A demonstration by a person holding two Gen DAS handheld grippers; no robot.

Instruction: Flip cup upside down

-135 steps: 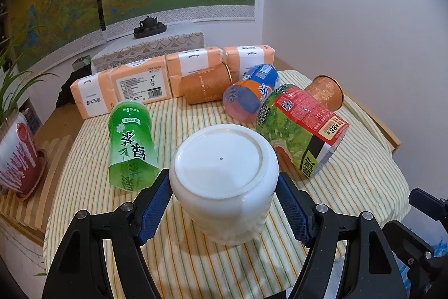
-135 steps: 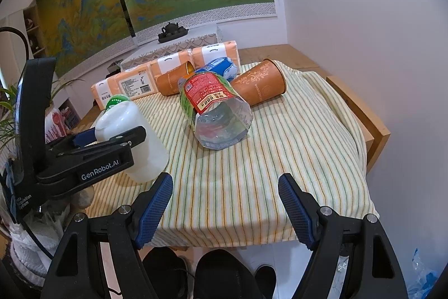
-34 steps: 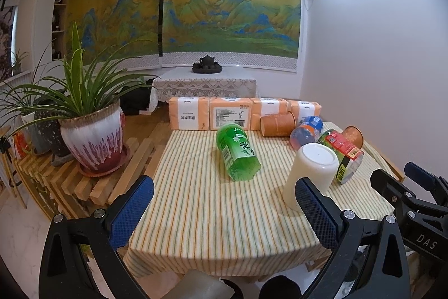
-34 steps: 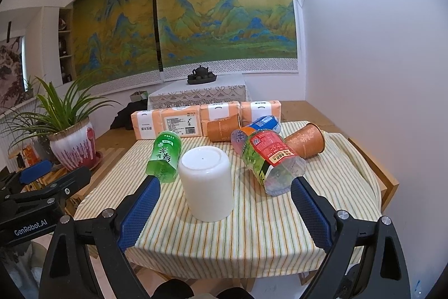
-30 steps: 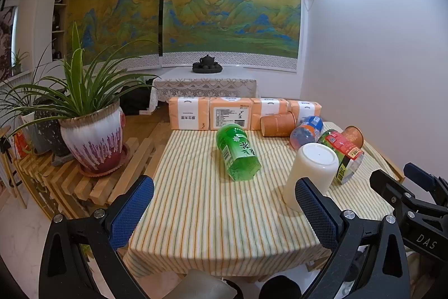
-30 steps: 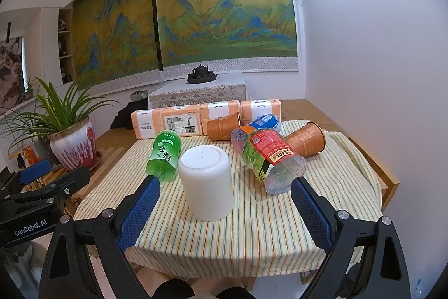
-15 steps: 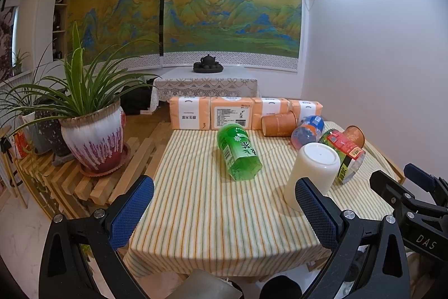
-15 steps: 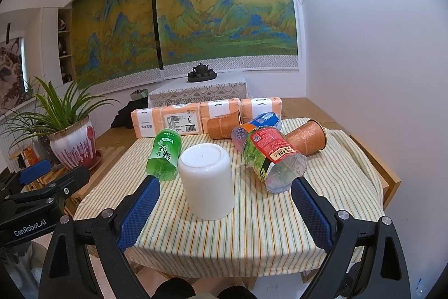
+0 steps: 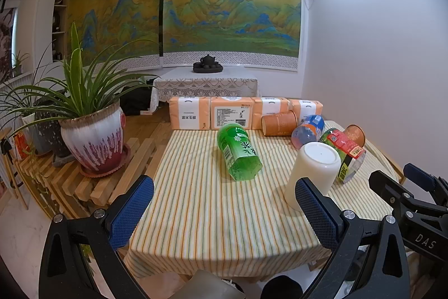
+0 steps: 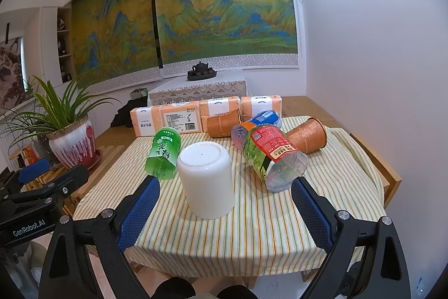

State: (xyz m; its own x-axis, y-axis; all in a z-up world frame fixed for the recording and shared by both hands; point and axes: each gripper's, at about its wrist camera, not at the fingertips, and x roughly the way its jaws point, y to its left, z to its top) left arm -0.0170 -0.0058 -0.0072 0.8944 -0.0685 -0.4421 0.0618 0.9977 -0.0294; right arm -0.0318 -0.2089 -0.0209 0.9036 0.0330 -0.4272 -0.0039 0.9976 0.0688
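A white cup (image 9: 313, 173) stands upside down, base up, on the striped tablecloth (image 9: 212, 203). It also shows in the right wrist view (image 10: 206, 178). My left gripper (image 9: 224, 210) is open and empty, held back from the table's front edge, with the cup beyond its right finger. My right gripper (image 10: 225, 210) is open and empty, also back from the table, with the cup just beyond and between its fingers, nearer the left one. Neither gripper touches the cup.
A green bottle (image 9: 238, 152), a red-labelled bottle (image 10: 271, 156) and a blue-labelled bottle (image 10: 256, 125) lie on the cloth. Two orange paper cups (image 10: 308, 135) lie on their sides. Orange tissue packs (image 9: 238, 116) line the back. A potted plant (image 9: 92, 136) stands left.
4.5 s ago my left gripper held the inverted cup on the table. It has let go and both grippers have pulled back from the table. Over the last second almost nothing moves.
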